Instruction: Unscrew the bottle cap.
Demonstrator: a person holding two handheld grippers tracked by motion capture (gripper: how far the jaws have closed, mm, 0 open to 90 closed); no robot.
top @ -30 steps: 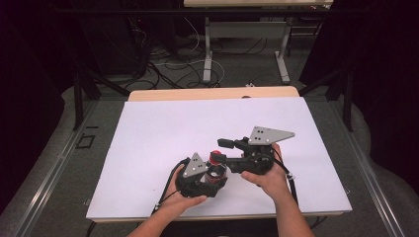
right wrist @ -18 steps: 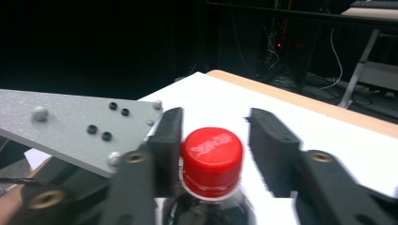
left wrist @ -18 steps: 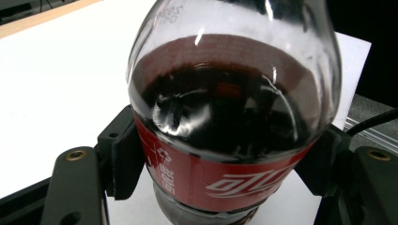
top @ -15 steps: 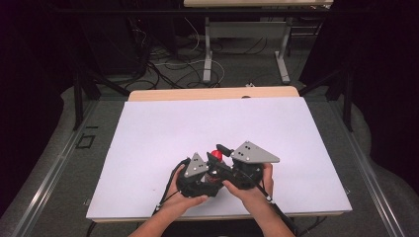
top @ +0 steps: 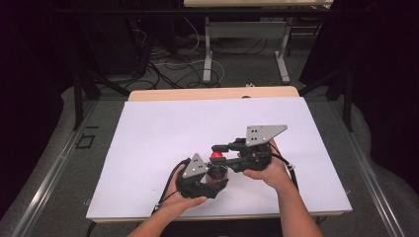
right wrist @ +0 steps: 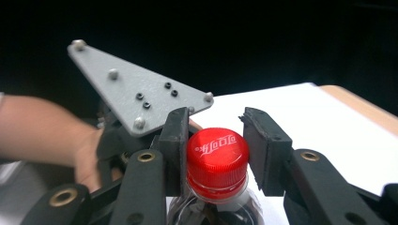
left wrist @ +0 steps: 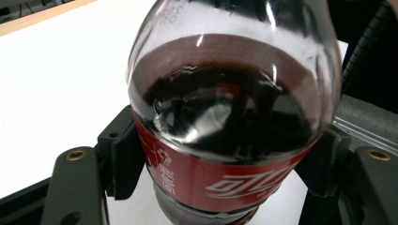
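Notably, left gripper (left wrist: 225,187) clamped the cola bottle (left wrist: 230,117) at its label; right gripper (right wrist: 216,159) straddled the red cap (right wrist: 217,152), narrowly parted. Liquid-heavy, slick plastic; grip cap's ridges.

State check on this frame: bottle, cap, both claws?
Clear plastic cola bottle with red label: upright, partly full of dark liquid.
Red screw cap: on the bottle.
Left claw: shut on the bottle's body.
Right claw: jaws either side of the cap, small gap at one side.
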